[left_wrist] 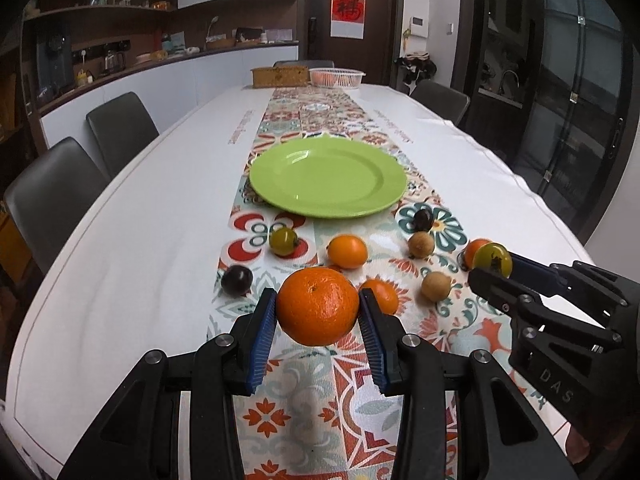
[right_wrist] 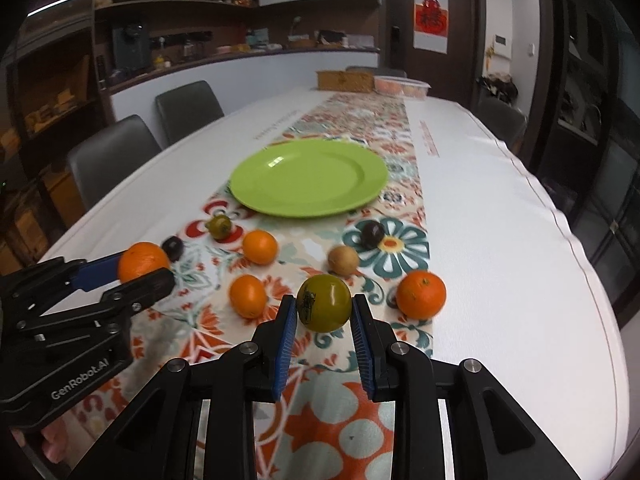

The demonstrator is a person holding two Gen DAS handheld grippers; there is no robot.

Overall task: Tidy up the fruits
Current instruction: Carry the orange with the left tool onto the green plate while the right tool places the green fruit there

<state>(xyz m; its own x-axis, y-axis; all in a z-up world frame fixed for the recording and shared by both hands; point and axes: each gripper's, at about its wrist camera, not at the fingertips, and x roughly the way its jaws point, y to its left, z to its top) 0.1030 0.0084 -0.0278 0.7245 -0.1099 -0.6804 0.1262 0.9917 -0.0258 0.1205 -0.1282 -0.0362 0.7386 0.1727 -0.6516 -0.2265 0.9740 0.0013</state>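
My left gripper (left_wrist: 318,306) is shut on a large orange (left_wrist: 317,306) and holds it above the table runner. My right gripper (right_wrist: 324,308) is shut on a yellow-green fruit (right_wrist: 324,308), also lifted. Each shows in the other view: the right gripper (left_wrist: 494,268) with its green fruit (left_wrist: 493,260), the left gripper (right_wrist: 150,270) with its orange (right_wrist: 142,264). An empty green plate (left_wrist: 328,176) (right_wrist: 308,176) lies ahead of both. Loose fruits lie between: small oranges (left_wrist: 347,251) (right_wrist: 260,246), a green fruit (left_wrist: 283,241), dark plums (left_wrist: 237,280) (left_wrist: 423,219), brown fruits (left_wrist: 421,245) (left_wrist: 436,286).
A patterned runner (left_wrist: 344,392) runs down the long white table (left_wrist: 140,240). A wicker box (left_wrist: 280,76) and a white basket (left_wrist: 337,77) stand at the far end. Grey chairs (left_wrist: 52,196) line the left side; one chair (left_wrist: 440,100) is on the right.
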